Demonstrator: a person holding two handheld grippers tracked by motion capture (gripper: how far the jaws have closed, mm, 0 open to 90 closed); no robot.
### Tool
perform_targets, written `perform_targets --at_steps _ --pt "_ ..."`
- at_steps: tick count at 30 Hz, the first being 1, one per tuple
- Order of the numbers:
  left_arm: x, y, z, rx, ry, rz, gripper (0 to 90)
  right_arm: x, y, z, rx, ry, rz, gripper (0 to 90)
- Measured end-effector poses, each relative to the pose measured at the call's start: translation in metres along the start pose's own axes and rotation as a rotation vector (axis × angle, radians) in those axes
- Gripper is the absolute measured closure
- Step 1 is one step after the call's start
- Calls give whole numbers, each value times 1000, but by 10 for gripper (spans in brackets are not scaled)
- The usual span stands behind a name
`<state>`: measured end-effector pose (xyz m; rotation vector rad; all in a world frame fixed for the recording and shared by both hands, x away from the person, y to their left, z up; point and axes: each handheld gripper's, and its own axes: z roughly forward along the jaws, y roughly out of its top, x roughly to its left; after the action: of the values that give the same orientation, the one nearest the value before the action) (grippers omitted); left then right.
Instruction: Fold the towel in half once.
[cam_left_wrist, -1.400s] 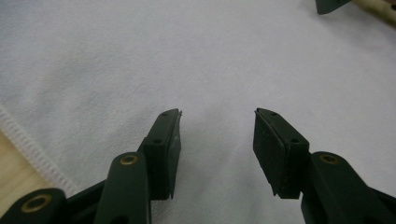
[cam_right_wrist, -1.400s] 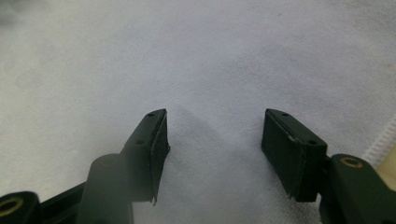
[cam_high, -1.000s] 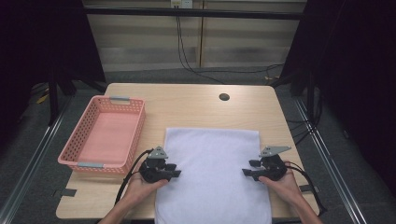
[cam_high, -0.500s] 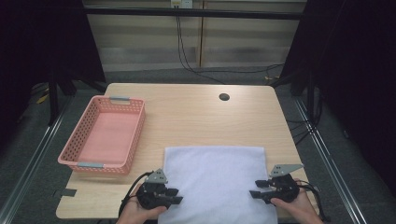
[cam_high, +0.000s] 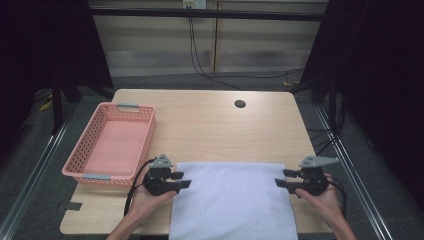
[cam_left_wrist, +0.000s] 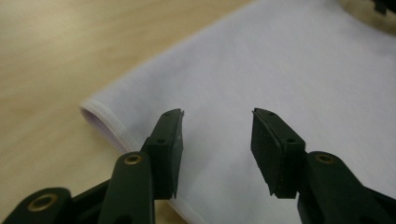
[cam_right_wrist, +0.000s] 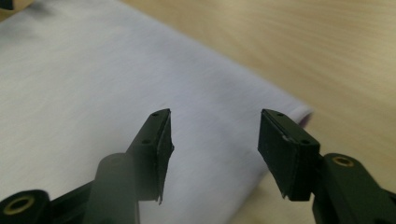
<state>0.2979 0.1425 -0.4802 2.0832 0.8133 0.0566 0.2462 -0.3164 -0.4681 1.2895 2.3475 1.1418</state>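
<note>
Towel (cam_high: 232, 200), plain white with no label or print we can read, lies folded flat at the near edge of our wooden table (cam_high: 210, 120), right of the pink basket (cam_high: 112, 142). Our left gripper (cam_high: 184, 180) and right gripper (cam_high: 281, 178) hover at its far corners, jaws just opened, nothing between them.

I see a white towel (cam_high: 232, 197) lying flat on the near half of the wooden table (cam_high: 210, 120), folded into a wide rectangle. Its far edge is a rounded fold running straight from side to side. The near edge hangs past the table's front edge. The surface looks smooth, with a thin stitched hem showing at the far left corner (cam_left_wrist: 100, 114).
</note>
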Motion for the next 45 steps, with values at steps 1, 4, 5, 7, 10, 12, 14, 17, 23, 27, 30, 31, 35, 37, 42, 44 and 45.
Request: perform_targets --at_steps 1,4,5,7,10,12,14,17,23,27,30,31,35,37,42,44,45 --pt "5 3 4 10 10 -6 522 -8 4 4 -4 -13 7 436" --pt "11 8 9 14 27 -6 480 -29 16 19 -11 -38 34 395" --pt "13 9 10 8 26 -13 475 -32 17 23 -3 -39 42 396" --pt "20 10 13 -9 35 -38 467 -37 19 32 12 -51 34 394" --pt "26 8 14 9 75 -45 455 -42 19 45 35 -45 40 414" --pt "27 8 15 9 78 -41 451 -42 17 49 59 -30 33 441" --pt "30 7 16 23 81 -51 428 -41 15 51 75 -22 30 517" --pt "35 6 21 26 99 -65 418 -41 14 51 71 -18 28 556" --pt "42 4 22 21 133 -90 410 -41 13 51 72 6 38 667" --pt "43 3 24 26 124 -79 404 -41 13 52 70 18 38 707" --pt "44 4 26 15 105 -63 473 -41 13 52 70 30 37 750" --pt "45 4 27 16 87 -66 504 -41 13 52 74 35 38 761" --pt "42 3 29 27 27 -45 750 -42 13 52 74 50 49 804" --pt "39 5 29 21 28 -32 834 -43 13 51 65 62 51 825" --pt "36 11 19 -28 11 -38 845 -44 15 43 23 77 78 840" --pt "33 14 15 -54 -3 -42 845 -44 16 39 4 80 76 841" --pt "31 17 11 -73 -19 -37 845 -43 17 38 -5 80 68 842"
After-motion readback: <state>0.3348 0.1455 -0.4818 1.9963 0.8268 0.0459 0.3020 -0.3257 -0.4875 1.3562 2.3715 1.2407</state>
